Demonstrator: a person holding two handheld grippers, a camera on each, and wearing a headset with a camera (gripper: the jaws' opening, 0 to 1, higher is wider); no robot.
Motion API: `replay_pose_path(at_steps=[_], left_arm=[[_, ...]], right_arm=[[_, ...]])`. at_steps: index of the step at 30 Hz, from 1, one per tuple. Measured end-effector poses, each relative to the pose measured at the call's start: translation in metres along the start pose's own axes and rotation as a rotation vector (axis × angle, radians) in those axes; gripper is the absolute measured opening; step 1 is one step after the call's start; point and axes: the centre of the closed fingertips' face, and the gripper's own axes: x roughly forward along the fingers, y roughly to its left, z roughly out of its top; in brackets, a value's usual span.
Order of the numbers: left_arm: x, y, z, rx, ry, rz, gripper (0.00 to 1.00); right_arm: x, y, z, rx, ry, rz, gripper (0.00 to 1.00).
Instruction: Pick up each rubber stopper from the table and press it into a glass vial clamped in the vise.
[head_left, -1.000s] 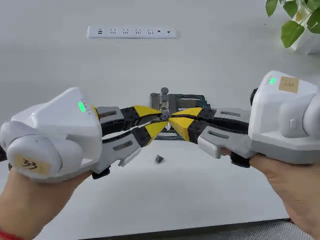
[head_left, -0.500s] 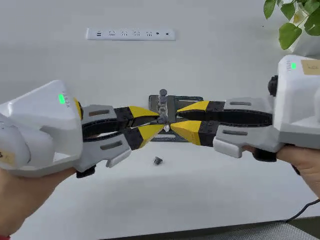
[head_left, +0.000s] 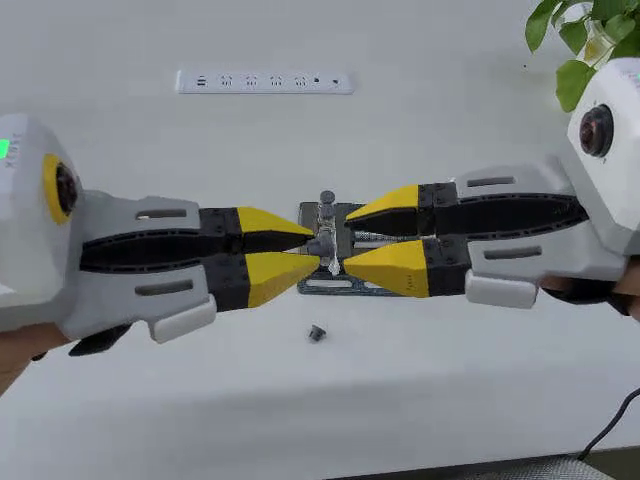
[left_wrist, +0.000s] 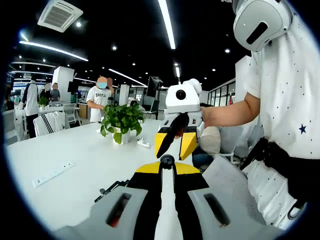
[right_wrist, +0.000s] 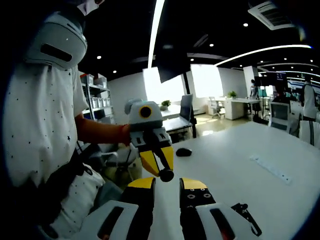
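Left gripper (head_left: 317, 247) fingers are pinching the probably squashy rubber stopper (left_wrist: 166, 161) by its sides; right gripper (head_left: 345, 243) fingers are gaping narrowly, empty, at its 3 o'clock.

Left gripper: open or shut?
Shut on a stopper: the left gripper has its jaws closed around the dark stopper at their tips, seen in both gripper views.

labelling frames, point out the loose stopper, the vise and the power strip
loose stopper (head_left: 317, 333), head view, its top
vise (head_left: 322, 287), head view, lower edge
power strip (head_left: 264, 81), head view, middle of its body
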Motion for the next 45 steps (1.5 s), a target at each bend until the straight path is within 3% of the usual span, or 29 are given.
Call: replay_pose_path(at_steps=[4, 12, 18, 45], left_arm=[[-0.002, -0.004, 0.011, -0.023, -0.043, -0.024, 0.04], [-0.002, -0.011, 0.020, -0.053, -0.083, -0.062, 0.04], [-0.002, -0.016, 0.028, -0.070, -0.114, -0.084, 0.04], [-0.006, -0.022, 0.030, -0.109, -0.141, -0.135, 0.04]], right_arm=[[-0.001, 0.007, 0.011, 0.006, -0.046, 0.044, 0.14], [-0.005, 0.016, 0.029, 0.035, -0.121, 0.098, 0.12], [-0.002, 0.023, 0.029, 0.030, -0.114, 0.125, 0.13], [-0.001, 0.034, 0.037, 0.010, -0.136, 0.165, 0.07]])
